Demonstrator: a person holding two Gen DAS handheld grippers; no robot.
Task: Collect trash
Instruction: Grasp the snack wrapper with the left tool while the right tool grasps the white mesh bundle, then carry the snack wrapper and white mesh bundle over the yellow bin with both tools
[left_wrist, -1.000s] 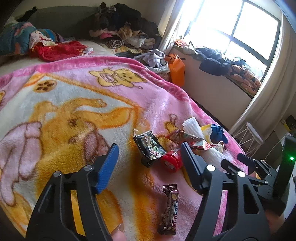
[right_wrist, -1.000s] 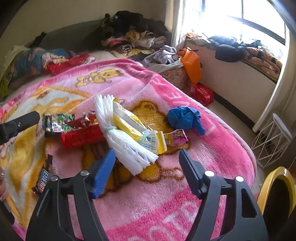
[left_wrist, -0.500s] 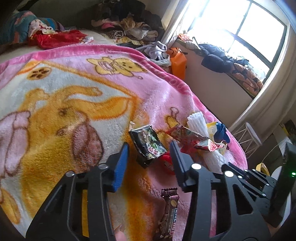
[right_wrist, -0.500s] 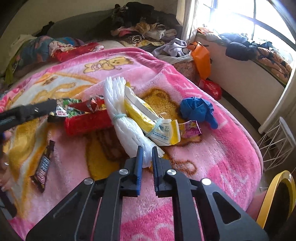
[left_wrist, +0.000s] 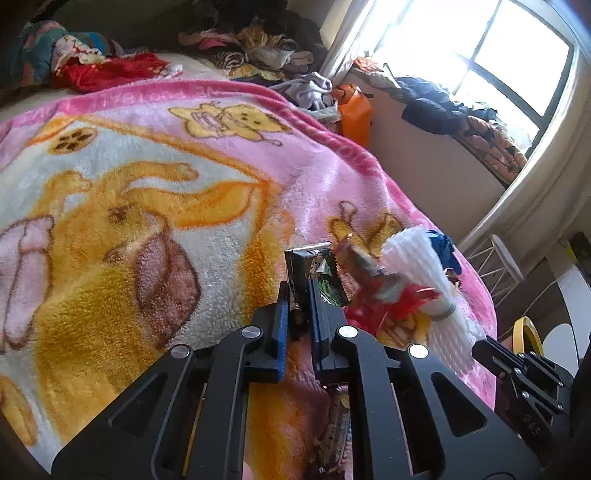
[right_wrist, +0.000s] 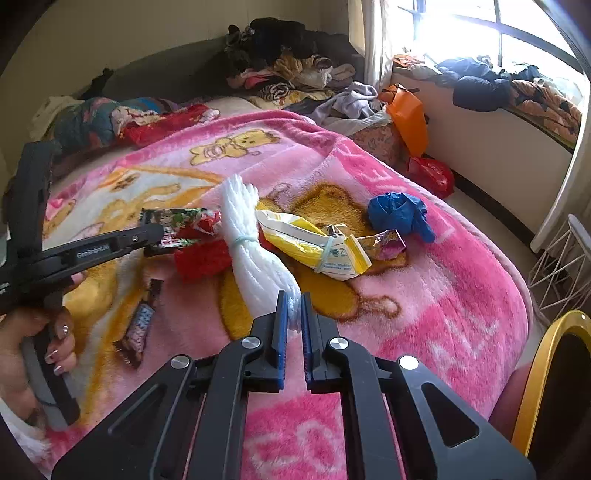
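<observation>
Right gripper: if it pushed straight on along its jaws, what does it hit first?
The right gripper is already shut on the near end of the white foam net bundle, so that comes first. Beyond, probably the yellow packet, though depth is unclear.

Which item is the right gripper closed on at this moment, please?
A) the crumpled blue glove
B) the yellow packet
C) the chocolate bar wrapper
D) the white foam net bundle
D: in the right wrist view the right gripper has its blue pads pinched on the near end of the white foam net bundle, while the glove, the bar wrapper and the yellow packet lie untouched on the blanket.
</observation>
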